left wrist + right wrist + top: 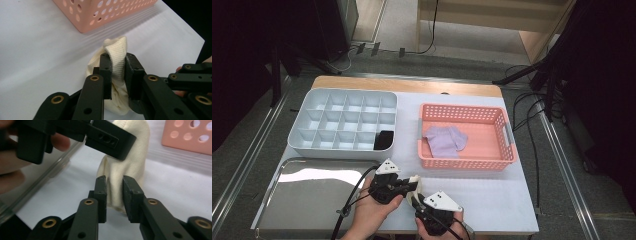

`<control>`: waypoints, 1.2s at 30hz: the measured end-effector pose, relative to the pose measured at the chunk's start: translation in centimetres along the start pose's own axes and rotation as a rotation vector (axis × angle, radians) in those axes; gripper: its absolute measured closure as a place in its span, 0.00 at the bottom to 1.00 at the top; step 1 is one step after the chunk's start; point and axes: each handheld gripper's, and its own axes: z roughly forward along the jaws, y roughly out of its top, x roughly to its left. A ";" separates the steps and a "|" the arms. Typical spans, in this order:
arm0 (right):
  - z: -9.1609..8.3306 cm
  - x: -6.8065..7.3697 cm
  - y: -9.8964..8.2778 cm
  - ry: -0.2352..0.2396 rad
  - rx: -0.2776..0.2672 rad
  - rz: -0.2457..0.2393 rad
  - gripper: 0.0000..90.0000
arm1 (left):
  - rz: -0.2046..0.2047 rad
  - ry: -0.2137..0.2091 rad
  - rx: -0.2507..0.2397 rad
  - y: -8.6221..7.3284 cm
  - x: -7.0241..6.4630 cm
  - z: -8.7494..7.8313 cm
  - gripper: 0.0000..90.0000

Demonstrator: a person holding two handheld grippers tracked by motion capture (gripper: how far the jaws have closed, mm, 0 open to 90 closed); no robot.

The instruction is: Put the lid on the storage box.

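Right now both my sets of fingers pinch the cream sock [115, 56] just above the white counter [492, 200], left fingers [106, 65] and right fingers [101, 187] each clamped on it. Nearby sit the pink basket [507, 150], grey divided tray [307, 142] and steel tray [287, 210]; grey floor [557, 200] surrounds us.

Ribbed knit cream sock [116, 58]

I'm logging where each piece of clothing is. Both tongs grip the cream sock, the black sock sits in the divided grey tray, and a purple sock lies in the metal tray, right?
Not quite: the high view shows the purple sock lying in the pink basket, not the metal tray. The rest stands.
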 end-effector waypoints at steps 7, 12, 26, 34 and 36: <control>-1.9 -0.6 0.0 0.075 -0.056 0.033 0.83 | -0.024 -0.009 -0.004 -0.1 0.8 -0.1 0.90; -2.7 -1.6 0.3 0.063 -0.119 0.092 0.93 | -0.032 -0.012 -0.005 -0.1 1.0 -0.1 0.90; 0.3 0.0 -0.1 0.053 -0.041 -0.005 0.94 | -0.137 0.045 0.021 -0.2 1.8 -0.3 0.48; 0.4 0.4 -0.3 0.035 -0.038 -0.035 0.94 | -0.247 -0.042 0.090 -0.7 2.4 0.9 0.49; 0.5 0.4 -0.3 0.036 -0.039 -0.035 0.94 | -0.259 -0.065 0.086 -0.7 2.5 0.9 0.59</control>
